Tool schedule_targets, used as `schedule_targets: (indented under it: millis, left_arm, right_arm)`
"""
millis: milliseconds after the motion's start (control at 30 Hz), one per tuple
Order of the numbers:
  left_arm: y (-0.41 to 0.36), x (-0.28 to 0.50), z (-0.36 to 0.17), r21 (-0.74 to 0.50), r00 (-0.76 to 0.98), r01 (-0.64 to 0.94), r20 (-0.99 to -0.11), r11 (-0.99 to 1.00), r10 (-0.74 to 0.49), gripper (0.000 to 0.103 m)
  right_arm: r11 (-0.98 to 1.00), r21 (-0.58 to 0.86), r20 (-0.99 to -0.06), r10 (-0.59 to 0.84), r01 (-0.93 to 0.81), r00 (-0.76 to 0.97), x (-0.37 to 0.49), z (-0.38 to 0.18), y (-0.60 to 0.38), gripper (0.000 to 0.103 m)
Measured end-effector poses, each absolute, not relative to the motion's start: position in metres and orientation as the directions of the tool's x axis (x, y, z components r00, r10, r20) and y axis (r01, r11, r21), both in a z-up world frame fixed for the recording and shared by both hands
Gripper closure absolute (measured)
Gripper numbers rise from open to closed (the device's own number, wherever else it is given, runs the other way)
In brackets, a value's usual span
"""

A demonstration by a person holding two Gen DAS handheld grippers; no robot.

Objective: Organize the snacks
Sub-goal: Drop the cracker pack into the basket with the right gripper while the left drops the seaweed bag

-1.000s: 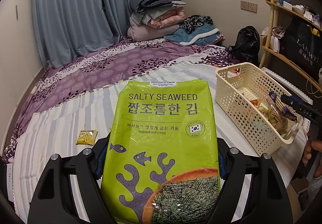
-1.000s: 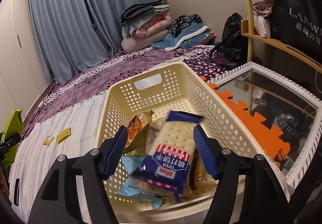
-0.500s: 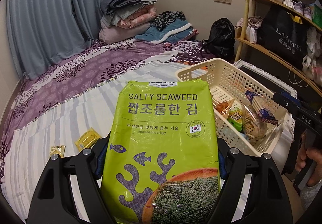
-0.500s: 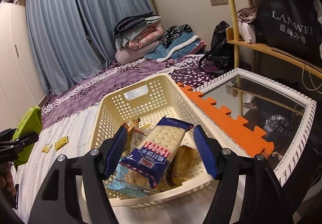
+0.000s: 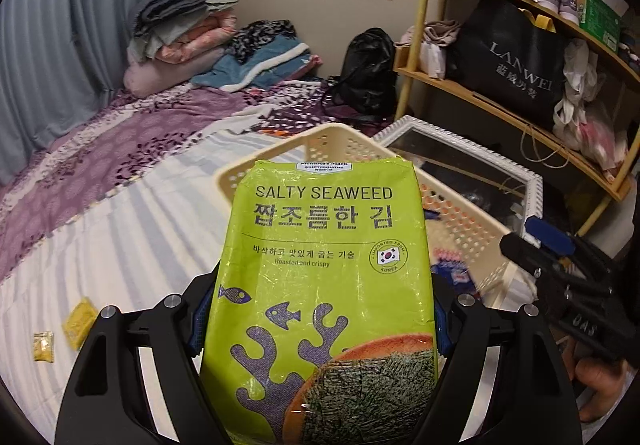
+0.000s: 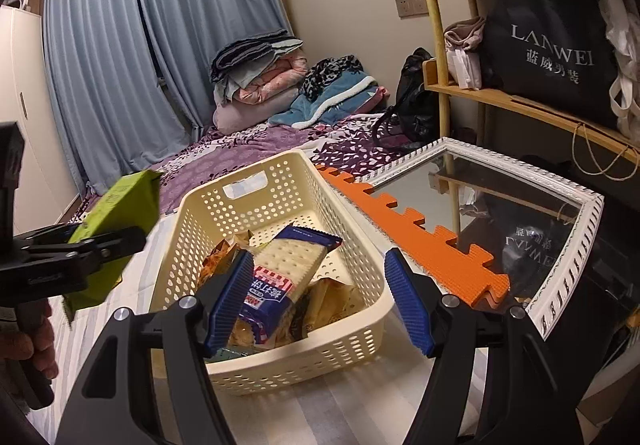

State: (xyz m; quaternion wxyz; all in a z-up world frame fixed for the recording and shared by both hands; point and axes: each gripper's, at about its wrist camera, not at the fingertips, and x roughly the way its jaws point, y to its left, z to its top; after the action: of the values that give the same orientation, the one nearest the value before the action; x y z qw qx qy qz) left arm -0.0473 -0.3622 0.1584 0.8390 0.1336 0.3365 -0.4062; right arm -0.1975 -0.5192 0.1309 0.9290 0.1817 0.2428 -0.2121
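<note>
Left wrist view, seaweed bag (image 5: pixel 320 285) clamped between left gripper (image 5: pixel 320 309) jaws, right gripper (image 6: pixel 316 301) jaws apart, empty

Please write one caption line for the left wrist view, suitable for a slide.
Left claw holds a green salty seaweed bag upright before the cream basket on the striped bed.

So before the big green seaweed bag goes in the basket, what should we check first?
1. Seaweed bag clamped in left gripper: ok.
2. Basket upright, top open: ok.
3. Right gripper open, holding nothing: ok.
4. Right gripper clear of the basket: not ok, it hangs over the near end.
5. Room for the bag: cannot tell; cracker pack and other snacks fill the near half.
6. Yellow packets on the bed: not ok.
</note>
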Motion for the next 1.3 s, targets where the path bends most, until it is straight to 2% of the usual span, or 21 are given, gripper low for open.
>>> schedule_targets:
  millis: [300, 367, 400, 500, 567, 833, 933, 1033, 1300]
  left_arm:
    - [-0.402, -0.041, 0.142, -0.139, 0.353, 0.788, -0.697, 0.600, -0.625, 0.020]
    - [-0.405, -0.040, 0.140, -0.148, 0.345, 0.787, -0.700, 0.599, -0.625, 0.007]
    - [-0.404, -0.040, 0.140, -0.149, 0.349, 0.783, -0.699, 0.604, -0.625, 0.004]
    - [-0.399, -0.038, 0.142, -0.151, 0.349, 0.781, -0.699, 0.606, -0.625, 0.004]
    - [-0.394, -0.038, 0.144, -0.147, 0.356, 0.779, -0.698, 0.610, -0.622, 0.004]
    - [-0.369, -0.035, 0.156, -0.091, 0.419, 0.760, -0.687, 0.643, -0.593, 0.004]
    - [-0.356, -0.038, 0.163, -0.067, 0.443, 0.760, -0.674, 0.647, -0.591, 0.004]
    - [-0.343, -0.040, 0.167, -0.048, 0.466, 0.753, -0.667, 0.657, -0.582, 0.004]
    - [-0.301, -0.029, 0.171, -0.077, 0.501, 0.688, -0.668, 0.721, -0.550, 0.003]
  right_arm:
    - [0.827, 0.232, -0.528, -0.335, 0.512, 0.780, -0.210, 0.131, -0.525, 0.035]
    - [0.824, 0.232, -0.529, -0.340, 0.518, 0.778, -0.212, 0.131, -0.526, 0.035]
    - [0.823, 0.231, -0.529, -0.342, 0.520, 0.777, -0.213, 0.131, -0.526, 0.035]
    - [0.820, 0.234, -0.524, -0.346, 0.522, 0.778, -0.213, 0.133, -0.525, 0.035]
    - [0.820, 0.236, -0.518, -0.348, 0.521, 0.781, -0.212, 0.134, -0.523, 0.031]
    - [0.842, 0.239, -0.498, -0.321, 0.483, 0.805, -0.204, 0.140, -0.509, 0.030]
    - [0.850, 0.241, -0.493, -0.309, 0.469, 0.813, -0.199, 0.141, -0.503, 0.024]
    - [0.862, 0.242, -0.487, -0.290, 0.446, 0.824, -0.194, 0.144, -0.496, 0.024]
    - [0.905, 0.244, -0.467, -0.205, 0.349, 0.860, -0.176, 0.153, -0.464, 0.020]
